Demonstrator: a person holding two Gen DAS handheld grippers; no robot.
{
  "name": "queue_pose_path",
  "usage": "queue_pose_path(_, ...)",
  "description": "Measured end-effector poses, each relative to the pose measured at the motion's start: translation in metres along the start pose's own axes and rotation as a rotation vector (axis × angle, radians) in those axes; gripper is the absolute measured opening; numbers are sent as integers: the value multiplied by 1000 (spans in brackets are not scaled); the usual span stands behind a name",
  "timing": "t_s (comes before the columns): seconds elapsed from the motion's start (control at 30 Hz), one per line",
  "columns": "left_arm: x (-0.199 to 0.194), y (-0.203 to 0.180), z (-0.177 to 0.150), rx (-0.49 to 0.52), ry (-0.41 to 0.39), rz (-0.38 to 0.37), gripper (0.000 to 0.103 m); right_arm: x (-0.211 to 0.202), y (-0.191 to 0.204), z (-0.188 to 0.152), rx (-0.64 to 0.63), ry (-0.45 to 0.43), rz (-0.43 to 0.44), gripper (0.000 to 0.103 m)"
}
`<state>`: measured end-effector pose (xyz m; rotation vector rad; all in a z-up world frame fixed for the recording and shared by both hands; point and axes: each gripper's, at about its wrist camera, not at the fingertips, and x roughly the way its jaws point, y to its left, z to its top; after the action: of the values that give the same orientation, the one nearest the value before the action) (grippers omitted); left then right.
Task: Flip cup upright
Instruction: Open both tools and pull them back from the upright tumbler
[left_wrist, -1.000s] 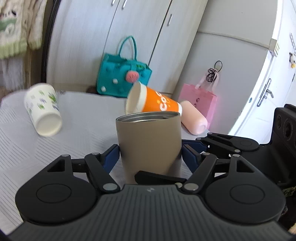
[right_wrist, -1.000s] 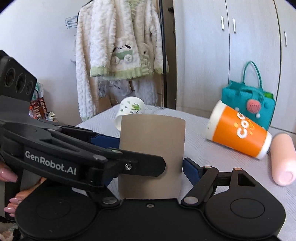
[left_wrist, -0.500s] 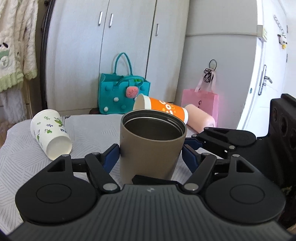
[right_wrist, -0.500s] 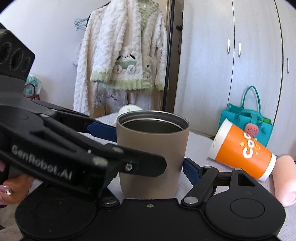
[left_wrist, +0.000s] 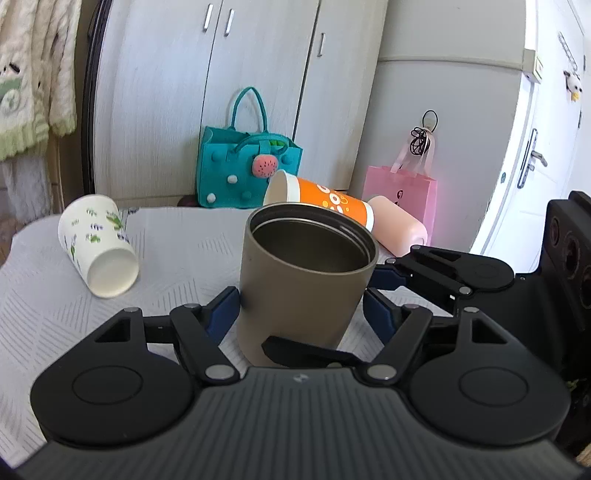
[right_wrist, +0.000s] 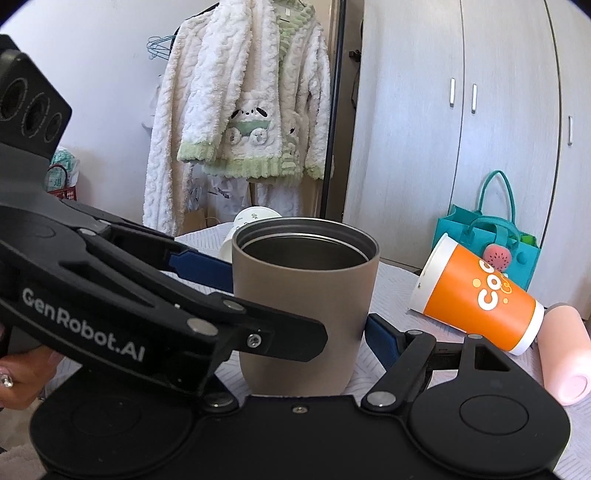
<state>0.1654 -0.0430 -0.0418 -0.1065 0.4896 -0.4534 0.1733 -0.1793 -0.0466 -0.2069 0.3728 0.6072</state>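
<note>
A tan metal cup (left_wrist: 306, 280) stands upright on the table, mouth up; it also shows in the right wrist view (right_wrist: 304, 302). My left gripper (left_wrist: 301, 306) has its blue pads at both sides of the cup's lower body; its left pad touches and the right pad stands slightly off. My right gripper (right_wrist: 299, 299) also brackets the cup, with its right blue pad at the cup's side. Whether either pair presses the cup is unclear. An orange cup (left_wrist: 321, 201), a white leaf-print cup (left_wrist: 98, 243) and a pink cup (left_wrist: 400, 230) lie on their sides.
The table has a white patterned cloth (left_wrist: 184, 251). A teal felt bag (left_wrist: 245, 170) and a pink bag (left_wrist: 402, 195) stand behind it by grey cupboards. A fluffy white cardigan (right_wrist: 243, 110) hangs at the left. A hand (right_wrist: 22, 376) holds the left gripper.
The tan cup's open mouth has come into view as both cameras rose and tilted down. The grippers stay around the cup, which stands on the table.
</note>
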Motion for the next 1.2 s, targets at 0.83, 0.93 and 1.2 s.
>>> queue_pose_path(0.83,-123,-43,-14,29,-133,183,91,-122,39,-5,132,-140,-192,94)
queue_pose_path(0.93,-136,-45,-17,10,-129,189,92,-132,41,-6,164,-119,-206,94)
queue_pose_path(1.2,-156,-51,-25,-9,-127,220,96,-158,51,-12,191,-141,-247,103)
